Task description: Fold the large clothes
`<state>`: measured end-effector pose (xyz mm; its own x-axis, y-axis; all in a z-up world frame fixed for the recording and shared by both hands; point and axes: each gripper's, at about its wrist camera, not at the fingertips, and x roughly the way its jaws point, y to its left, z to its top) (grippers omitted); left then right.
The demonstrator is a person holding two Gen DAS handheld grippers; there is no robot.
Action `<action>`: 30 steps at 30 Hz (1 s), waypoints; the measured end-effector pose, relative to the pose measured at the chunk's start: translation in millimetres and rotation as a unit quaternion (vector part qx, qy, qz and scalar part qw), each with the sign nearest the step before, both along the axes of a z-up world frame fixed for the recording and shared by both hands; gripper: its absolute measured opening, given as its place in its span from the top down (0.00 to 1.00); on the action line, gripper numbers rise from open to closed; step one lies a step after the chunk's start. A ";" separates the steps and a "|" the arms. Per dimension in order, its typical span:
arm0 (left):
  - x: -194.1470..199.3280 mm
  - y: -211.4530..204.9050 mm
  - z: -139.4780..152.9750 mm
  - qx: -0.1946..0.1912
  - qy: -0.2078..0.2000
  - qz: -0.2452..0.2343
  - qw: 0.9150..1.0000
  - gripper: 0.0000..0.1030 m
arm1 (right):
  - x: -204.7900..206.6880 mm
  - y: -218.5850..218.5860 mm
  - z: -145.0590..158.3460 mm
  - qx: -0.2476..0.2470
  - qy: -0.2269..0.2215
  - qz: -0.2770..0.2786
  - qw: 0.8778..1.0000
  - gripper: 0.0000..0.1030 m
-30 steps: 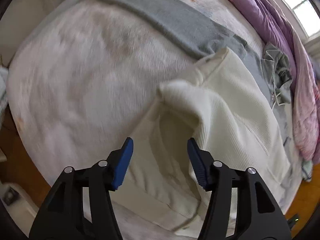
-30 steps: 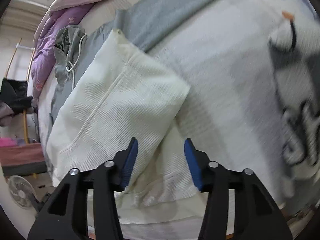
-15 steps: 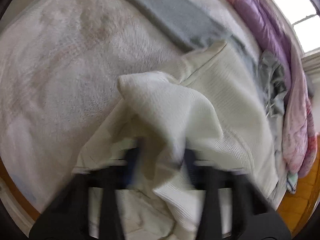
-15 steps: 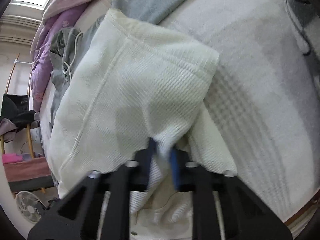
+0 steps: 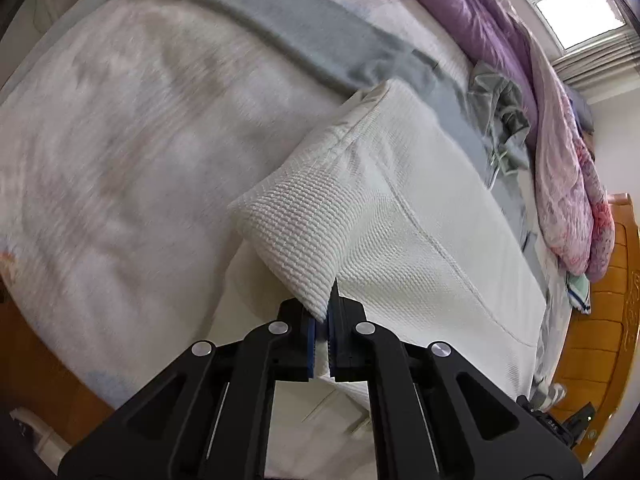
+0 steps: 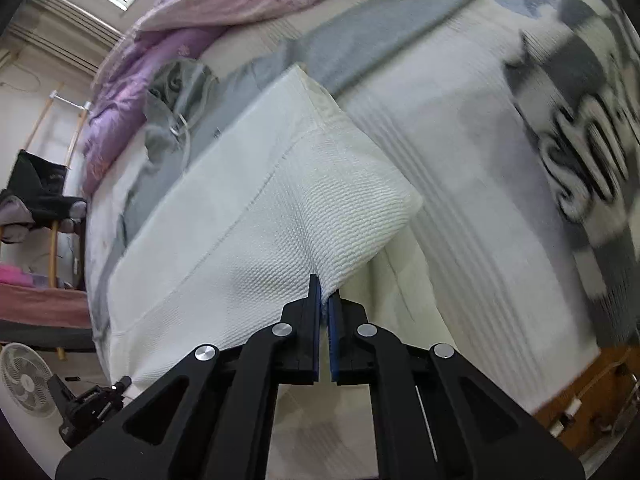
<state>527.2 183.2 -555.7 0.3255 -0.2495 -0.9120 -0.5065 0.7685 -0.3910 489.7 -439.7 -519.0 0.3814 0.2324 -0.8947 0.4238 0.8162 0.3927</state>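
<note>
Left gripper [image 5: 322,320]: black two-finger tool with blue pads, jaws clenched on a fold of the cream-white waffle-knit garment [image 5: 420,248], the cloth visibly pinched between the pads. From the pinch, a folded corner of the garment rises and spreads to the left, its coarse ribbed weave sharp in the left wrist view; the rest of the garment extends up and right along a raised seam.

Right gripper [image 6: 324,300]: same build, jaws drawn nearly together and grasping the edge of the same garment [image 6: 248,208], whose folded corner points to the right just above the fingertips.

The garment lies on a white fleecy bed cover [image 5: 120,140]. Touching its far end is a long grey knitted garment [image 5: 304,28], stretched diagonally across the bed. Near the garment's far side sits a crumpled grey-green hooded top with a drawstring [image 6: 176,96]. Beyond that, a purple and pink floral quilt [image 5: 560,152] is heaped along the bed's far edge, below a bright window [image 5: 576,12].

In the right wrist view, a grey-and-white patterned blanket [image 6: 580,128] occupies the right margin, and a white floor fan [image 6: 24,380] stands at lower left.
</note>
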 end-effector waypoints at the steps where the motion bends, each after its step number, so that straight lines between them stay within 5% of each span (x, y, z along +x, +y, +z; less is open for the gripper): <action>1: -5.8 1.1 -3.7 -0.002 0.007 0.003 1.000 0.96 | -4.8 3.3 -2.6 0.000 0.007 -0.001 1.000 0.97; 6: -22.1 0.2 -33.8 0.009 0.040 -0.011 0.999 0.95 | -15.2 8.7 -47.3 -0.040 0.066 0.020 0.997 0.96; 9: -23.3 1.5 -55.2 0.006 0.054 -0.008 0.998 0.81 | -5.4 11.1 -70.5 -0.056 0.094 0.037 0.993 0.91; 11: -26.0 3.9 -56.9 -0.011 0.038 -0.003 0.999 0.76 | -5.1 11.2 -67.4 -0.051 0.094 0.035 0.994 0.86; 12: -27.7 5.1 -54.8 -0.017 0.032 -0.002 0.999 0.69 | -7.2 11.2 -61.1 -0.060 0.097 0.033 0.993 0.76; 15: -43.8 13.4 -35.4 0.007 0.005 0.021 1.000 0.29 | -18.2 14.7 -38.7 -0.096 0.101 0.033 0.990 0.62; 18: -58.2 22.7 -26.4 0.008 -0.015 0.045 0.999 0.29 | -21.3 32.3 -8.1 -0.128 0.073 0.048 0.988 0.62; 23: -65.8 28.0 -44.7 0.001 0.006 0.054 0.999 0.29 | 21.0 111.6 22.1 -0.137 -0.060 0.173 0.973 0.86; 25: -68.4 30.1 -52.1 -0.008 0.007 0.057 0.998 0.29 | 46.7 137.4 14.2 -0.115 -0.084 0.205 0.968 0.95; 30: -54.9 16.0 -73.6 -0.003 0.026 0.044 0.999 0.29 | 113.0 189.0 -20.6 -0.111 -0.098 0.256 0.955 0.99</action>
<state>472.3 199.2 -629.3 0.2996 -0.2277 -0.9265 -0.5918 0.7173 -0.3677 602.7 -250.7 -539.6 0.4339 0.2464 -0.8666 -0.1171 0.9691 0.2169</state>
